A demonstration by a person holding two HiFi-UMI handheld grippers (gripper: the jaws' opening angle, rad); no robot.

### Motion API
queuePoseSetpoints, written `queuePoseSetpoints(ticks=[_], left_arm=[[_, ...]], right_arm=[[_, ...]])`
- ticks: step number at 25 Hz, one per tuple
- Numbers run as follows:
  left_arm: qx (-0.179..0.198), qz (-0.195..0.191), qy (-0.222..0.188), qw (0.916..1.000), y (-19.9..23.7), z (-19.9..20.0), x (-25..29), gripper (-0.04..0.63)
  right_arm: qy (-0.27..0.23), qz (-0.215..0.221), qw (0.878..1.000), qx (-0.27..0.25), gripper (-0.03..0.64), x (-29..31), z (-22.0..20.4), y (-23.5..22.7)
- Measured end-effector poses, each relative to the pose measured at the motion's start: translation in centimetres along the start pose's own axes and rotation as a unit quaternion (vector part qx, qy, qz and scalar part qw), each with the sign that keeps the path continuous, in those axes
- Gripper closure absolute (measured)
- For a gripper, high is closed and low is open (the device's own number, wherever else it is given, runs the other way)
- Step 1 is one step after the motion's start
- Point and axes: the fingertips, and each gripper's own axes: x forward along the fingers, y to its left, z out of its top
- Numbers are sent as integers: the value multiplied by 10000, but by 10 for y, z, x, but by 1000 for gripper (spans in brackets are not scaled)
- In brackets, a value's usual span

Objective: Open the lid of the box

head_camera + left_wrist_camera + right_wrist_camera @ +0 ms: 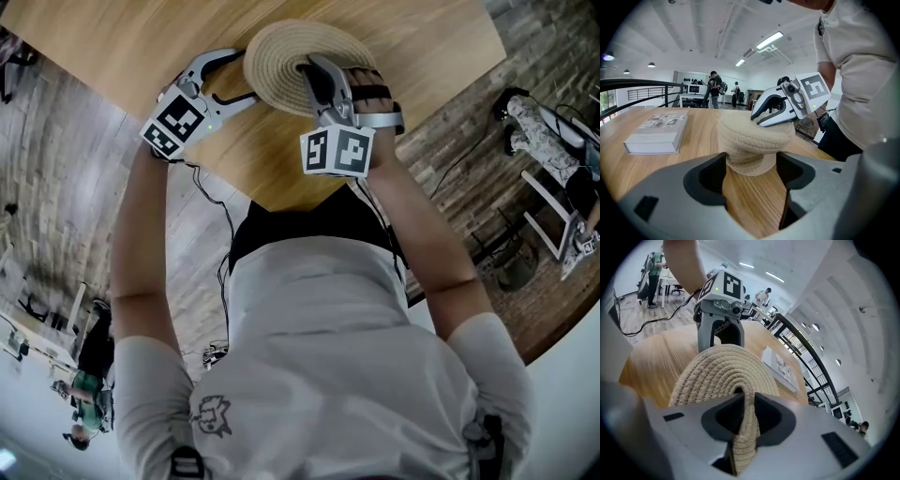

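Right tongs [743, 420] tight on woven lid [717, 376]

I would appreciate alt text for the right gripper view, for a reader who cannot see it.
The right hand-held gripper is closed on the rope handle of a woven lid; the left hand-held gripper sits behind it.

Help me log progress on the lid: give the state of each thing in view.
lid, seated on the box, loop handle pinched.
box, closed, upright.
right gripper, jaws shut on lid.
left gripper, jaws open, flanking box.
book, closed, lying flat.
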Motion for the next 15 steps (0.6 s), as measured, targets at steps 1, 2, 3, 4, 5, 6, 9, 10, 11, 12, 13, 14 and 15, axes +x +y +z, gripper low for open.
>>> queuePoseSetpoints(ticks=[1,2,3,4,5,6,9,10,11,12,13,14,15], left_arm=[[-3,13,-5,10000,0,0,-1,270],[-8,24,-8,10000,1,0,-1,270],[-18,31,-13,10000,1,0,-1,270],[-30,36,-18,10000,0,0,-1,270],[-42,39,-23,10000,0,1,-1,270],[-51,43,-24,10000,0,1,0,270],[-46,78,-12,10000,1,1,2,270],[-45,95,-10,9999,2,1,2,270],[-48,107,-10,9999,3,0,2,270],[-54,114,-10,9999,3,0,2,270],[-60,116,-10,9999,3,-1,2,270],[-64,118,-10,9999,3,-1,1,272],[-67,120,-10,9999,3,-2,1,272]], right_arm=[[-7,-5,10000,-1,546,0,1,0],[-12,4,10000,5,546,1,1,1],[-16,21,10000,12,546,1,2,1],[-21,42,10000,12,546,1,2,1],[-23,67,10000,2,550,1,1,1],[-24,100,9999,-13,555,1,0,2],[-34,196,9998,-14,583,1,-2,4],[-40,216,9998,3,584,2,-2,4],[-43,226,9997,16,585,2,-2,5],[-41,229,9997,24,586,2,-2,5],[-38,228,9997,28,586,2,-1,5],[-36,226,9997,33,586,2,-1,6],[-37,225,9997,41,586,2,0,7]])
